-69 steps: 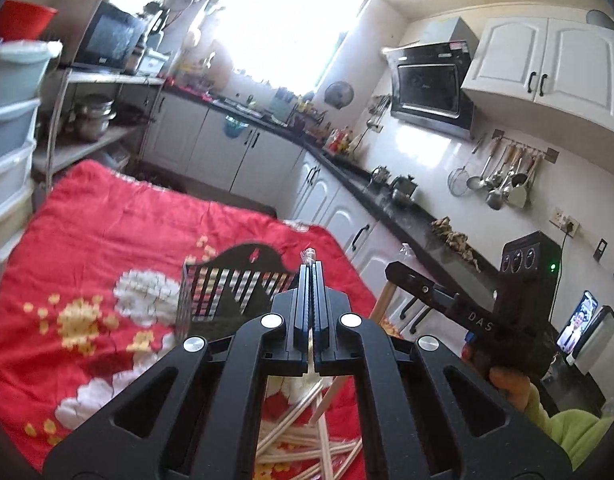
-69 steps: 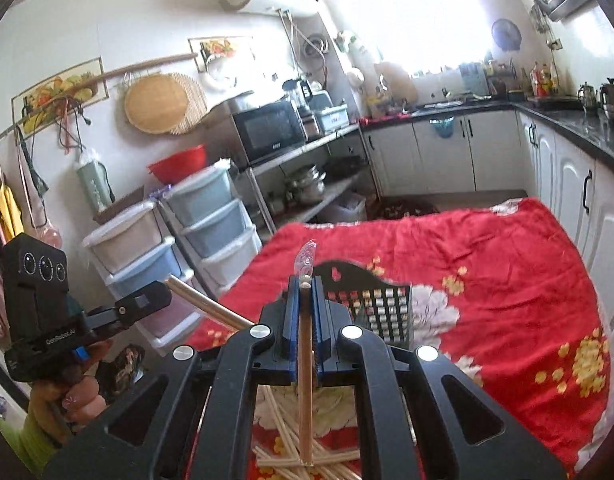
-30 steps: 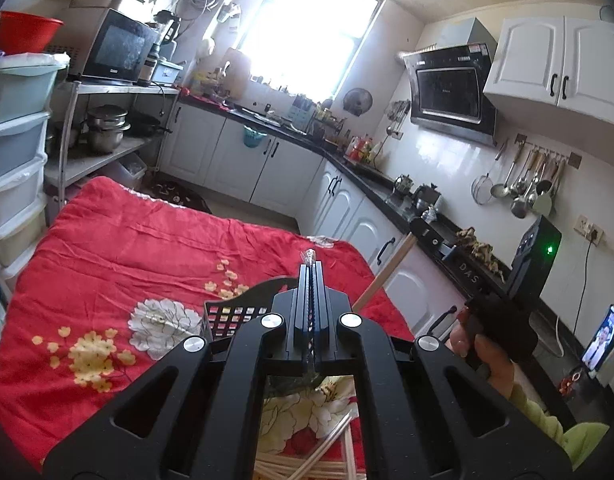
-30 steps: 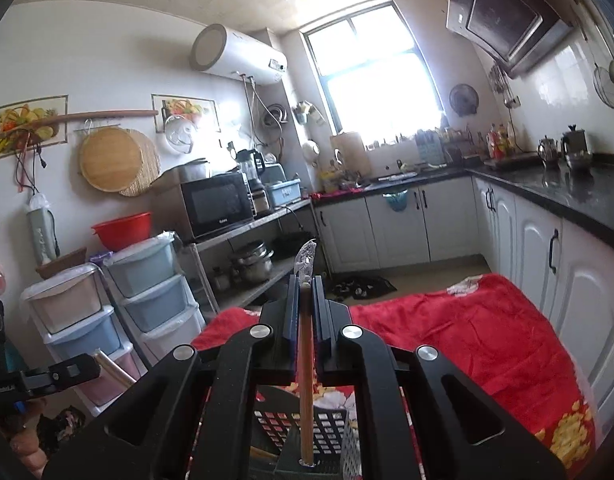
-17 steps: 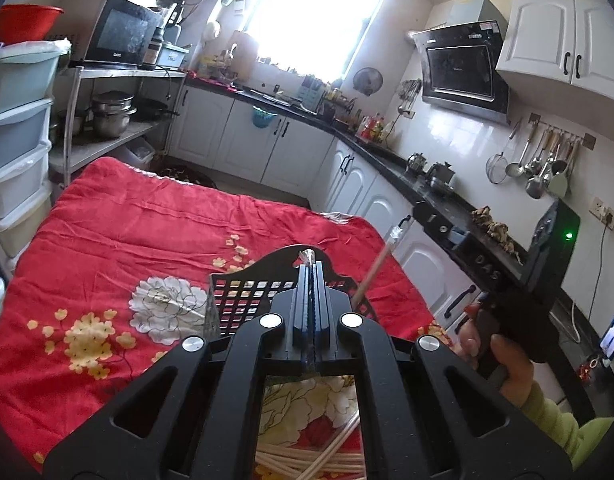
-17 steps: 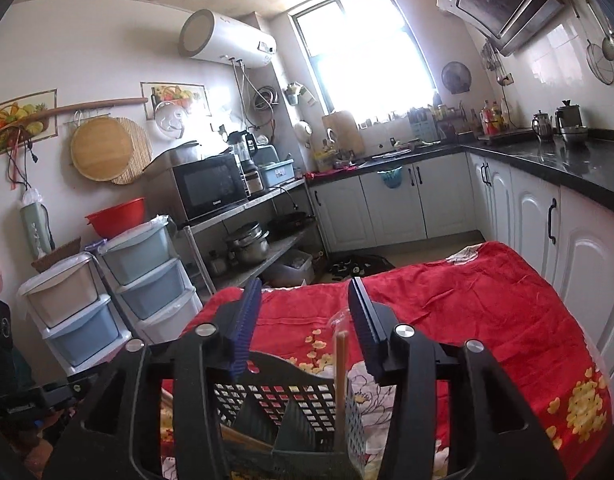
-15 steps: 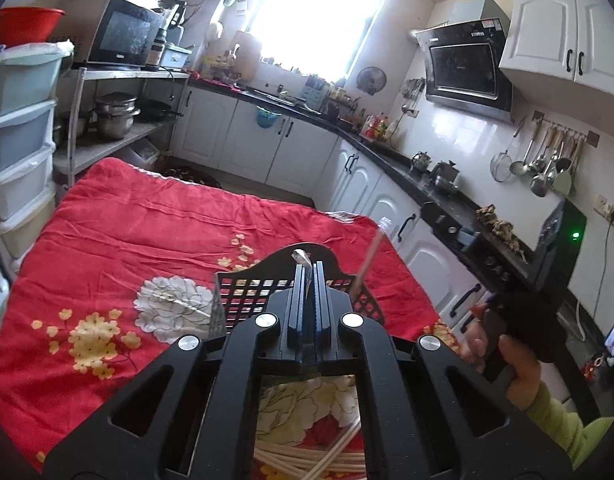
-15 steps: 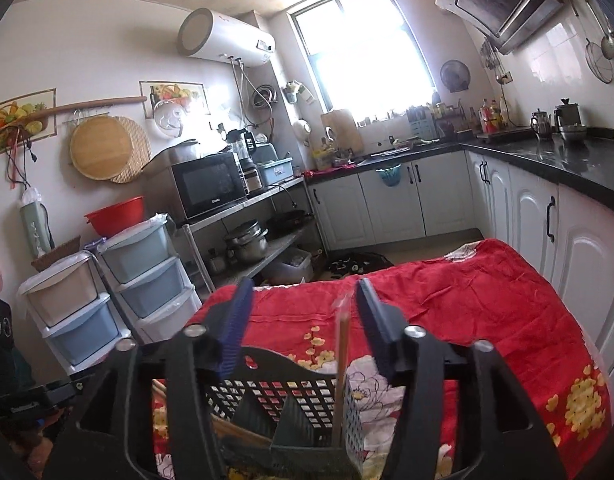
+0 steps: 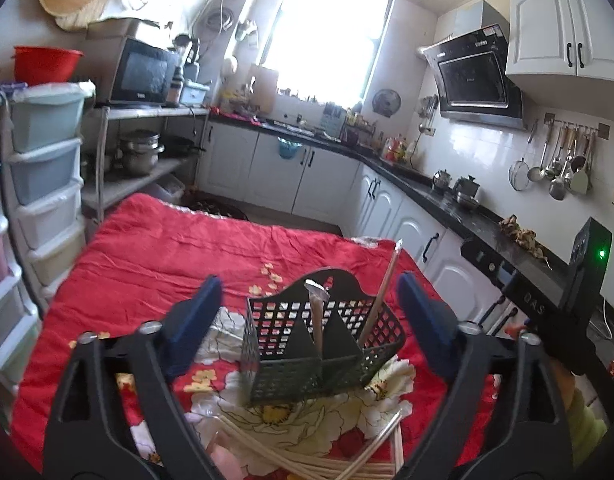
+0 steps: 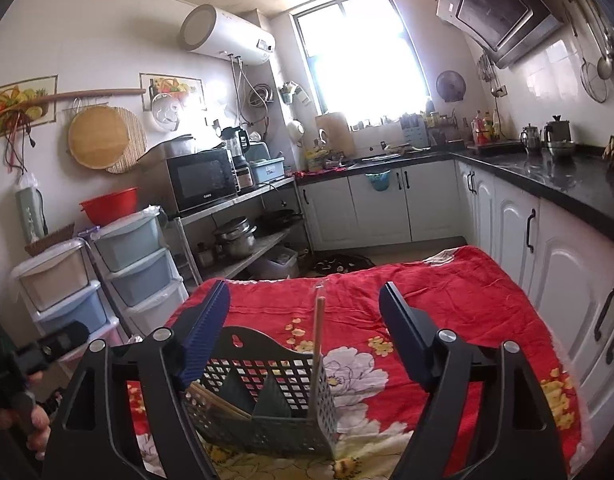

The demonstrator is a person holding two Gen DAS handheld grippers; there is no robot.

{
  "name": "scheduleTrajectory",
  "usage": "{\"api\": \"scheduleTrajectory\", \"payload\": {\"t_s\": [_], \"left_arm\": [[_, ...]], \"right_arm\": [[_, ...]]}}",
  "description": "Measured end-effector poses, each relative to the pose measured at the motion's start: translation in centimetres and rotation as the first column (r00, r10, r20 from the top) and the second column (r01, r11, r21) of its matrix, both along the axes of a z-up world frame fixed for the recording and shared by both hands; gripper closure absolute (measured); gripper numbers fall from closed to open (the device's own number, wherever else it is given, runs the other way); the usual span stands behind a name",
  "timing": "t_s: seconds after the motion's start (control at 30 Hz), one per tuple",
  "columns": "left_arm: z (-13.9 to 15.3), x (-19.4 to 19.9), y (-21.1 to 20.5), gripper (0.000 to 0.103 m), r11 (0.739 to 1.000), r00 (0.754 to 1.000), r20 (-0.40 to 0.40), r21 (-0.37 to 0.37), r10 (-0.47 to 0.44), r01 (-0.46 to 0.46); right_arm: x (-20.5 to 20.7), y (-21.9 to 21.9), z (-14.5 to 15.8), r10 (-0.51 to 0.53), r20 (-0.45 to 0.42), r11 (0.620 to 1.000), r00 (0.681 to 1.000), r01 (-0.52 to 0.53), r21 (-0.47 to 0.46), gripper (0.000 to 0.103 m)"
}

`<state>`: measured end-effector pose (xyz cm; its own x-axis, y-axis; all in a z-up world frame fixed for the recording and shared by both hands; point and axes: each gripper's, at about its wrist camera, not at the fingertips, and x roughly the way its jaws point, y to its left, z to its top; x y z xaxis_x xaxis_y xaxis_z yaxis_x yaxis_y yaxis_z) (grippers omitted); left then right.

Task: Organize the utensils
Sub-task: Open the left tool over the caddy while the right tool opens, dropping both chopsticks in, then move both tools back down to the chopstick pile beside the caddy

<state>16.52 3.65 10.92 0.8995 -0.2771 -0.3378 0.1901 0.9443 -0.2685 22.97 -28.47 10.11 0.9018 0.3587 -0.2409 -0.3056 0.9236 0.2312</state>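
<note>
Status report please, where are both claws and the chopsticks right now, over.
Left claw open, empty. Right claw open, empty. Chopsticks standing in basket; more loose on cloth. Nothing blocking.

You can read only "DAS" in pale letters on the right hand-held gripper (image 9: 535, 308); the microwave's (image 10: 205, 184) brand is too small.

The loose chopsticks (image 9: 307, 456) run off the lower edge of the left wrist frame. In the right wrist frame, the caddy (image 10: 267, 408) hides the lower end of the standing chopstick (image 10: 318, 344).
</note>
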Motion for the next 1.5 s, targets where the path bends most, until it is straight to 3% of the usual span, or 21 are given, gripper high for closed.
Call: {"api": "scheduleTrajectory", "payload": {"t_s": [0.07,0.43,1.03,1.5], "left_arm": [[0.4,-0.5,0.2,0.011,1.0,1.0,0.02,0.003,0.011,-0.011],[0.6,-2.3,0.8,0.011,0.999,0.998,0.047,0.0,0.049,-0.05],[-1.0,-4.7,1.8,0.011,0.996,0.996,0.023,-0.024,0.082,-0.081],[-2.9,-5.3,2.1,0.011,0.995,0.995,-0.026,-0.037,0.092,-0.093]], "right_arm": [[-0.5,-0.1,0.1,-0.002,0.001,1.0,1.0,0.002,-0.008,0.026],[-3.5,-0.5,0.5,0.006,0.012,0.999,1.0,-0.006,-0.034,0.021],[-6.6,0.2,-0.4,0.042,-0.028,0.997,0.999,-0.043,-0.067,0.019],[-7.6,0.9,-2.7,0.074,-0.109,0.991,0.991,-0.085,-0.102,0.019]]}}
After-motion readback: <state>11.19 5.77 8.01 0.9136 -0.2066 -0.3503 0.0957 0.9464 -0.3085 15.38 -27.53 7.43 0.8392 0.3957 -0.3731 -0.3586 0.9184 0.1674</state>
